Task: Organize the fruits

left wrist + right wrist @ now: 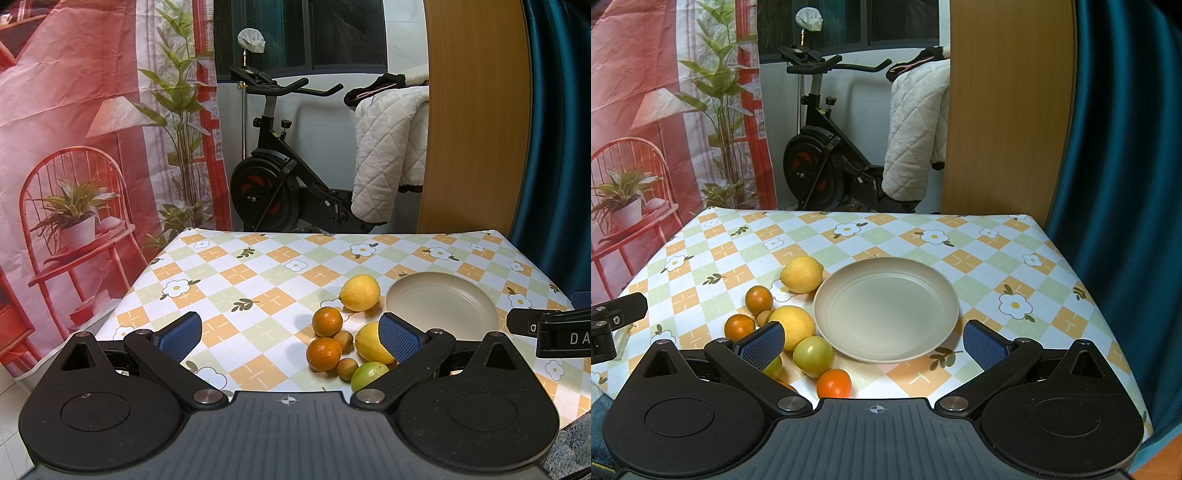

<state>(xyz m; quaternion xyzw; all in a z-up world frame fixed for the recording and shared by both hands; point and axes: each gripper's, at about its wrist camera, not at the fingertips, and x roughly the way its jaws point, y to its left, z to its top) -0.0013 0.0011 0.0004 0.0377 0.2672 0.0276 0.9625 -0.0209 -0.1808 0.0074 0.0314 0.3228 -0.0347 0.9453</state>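
A cream plate (886, 310) (443, 306) lies bare on the checked tablecloth (979, 258). Left of it lies a cluster of fruit: two lemons (801, 275) (794, 325), three oranges (759, 299) (738, 326) (834, 383), green fruits (812, 356) and small brown ones (764, 317). The left wrist view shows a lemon (360, 293), two oranges (327, 321) (324, 353) and a green fruit (367, 374). My left gripper (290, 338) is open above the table near the cluster. My right gripper (873, 349) is open over the plate's near rim. Neither holds anything.
An exercise bike (820, 155) and a white quilted blanket (916, 136) stand beyond the table's far edge. A wooden panel (1008, 110) and a teal curtain (1119, 147) are at the right. A printed backdrop (74, 147) hangs at the left.
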